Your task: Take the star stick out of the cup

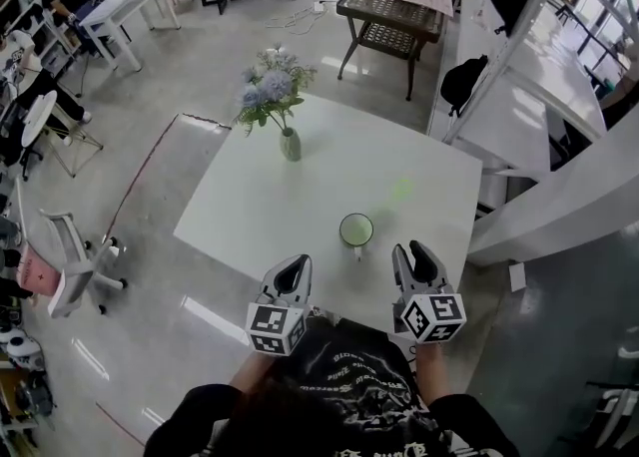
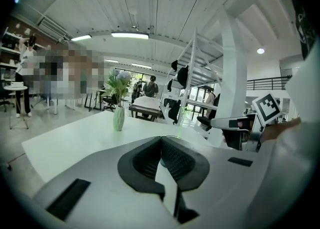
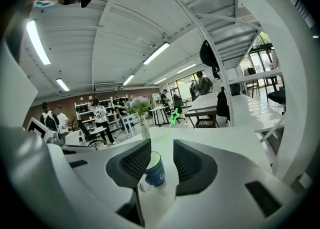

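The star stick [image 3: 164,134] leans in the cup [image 3: 155,172], just ahead of our right gripper [image 1: 410,249], whose jaws are apart; our left gripper [image 1: 297,263] has its jaws together. We should pinch the thin stick above the rim and lift along its lean.

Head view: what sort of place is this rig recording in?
Probably an open-plan office or lab workspace: a white swivel chair and a white desk stand on a polished grey floor, and people stand near shelving in the right gripper view.
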`<move>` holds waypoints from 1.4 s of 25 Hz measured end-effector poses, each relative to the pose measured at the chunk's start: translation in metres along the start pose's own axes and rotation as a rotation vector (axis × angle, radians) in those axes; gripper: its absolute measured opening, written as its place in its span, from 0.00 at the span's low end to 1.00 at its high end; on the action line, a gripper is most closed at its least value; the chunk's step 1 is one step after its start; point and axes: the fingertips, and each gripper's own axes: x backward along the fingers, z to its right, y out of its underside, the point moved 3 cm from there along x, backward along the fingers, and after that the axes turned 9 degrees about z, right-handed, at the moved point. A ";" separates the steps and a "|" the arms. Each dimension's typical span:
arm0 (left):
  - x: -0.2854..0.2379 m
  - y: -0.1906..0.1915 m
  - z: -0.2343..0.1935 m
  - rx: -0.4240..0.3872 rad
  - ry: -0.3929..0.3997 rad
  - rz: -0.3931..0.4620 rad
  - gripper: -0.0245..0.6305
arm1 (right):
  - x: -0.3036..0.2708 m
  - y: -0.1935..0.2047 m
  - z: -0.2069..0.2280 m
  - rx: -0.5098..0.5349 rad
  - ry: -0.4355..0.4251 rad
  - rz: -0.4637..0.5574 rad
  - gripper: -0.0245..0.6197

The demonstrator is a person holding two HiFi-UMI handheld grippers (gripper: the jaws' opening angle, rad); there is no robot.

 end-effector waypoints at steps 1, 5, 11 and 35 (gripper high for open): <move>0.001 0.000 -0.001 0.003 -0.010 -0.001 0.07 | -0.005 -0.003 0.000 0.001 -0.012 -0.001 0.26; 0.004 0.000 -0.002 0.013 -0.042 -0.002 0.07 | -0.027 -0.011 0.005 -0.010 -0.045 -0.009 0.27; 0.008 0.000 -0.006 0.026 -0.094 0.009 0.07 | -0.057 -0.007 0.010 -0.015 -0.092 -0.049 0.29; 0.029 0.008 -0.002 0.061 -0.225 0.012 0.07 | -0.117 0.019 0.017 -0.085 -0.186 -0.147 0.13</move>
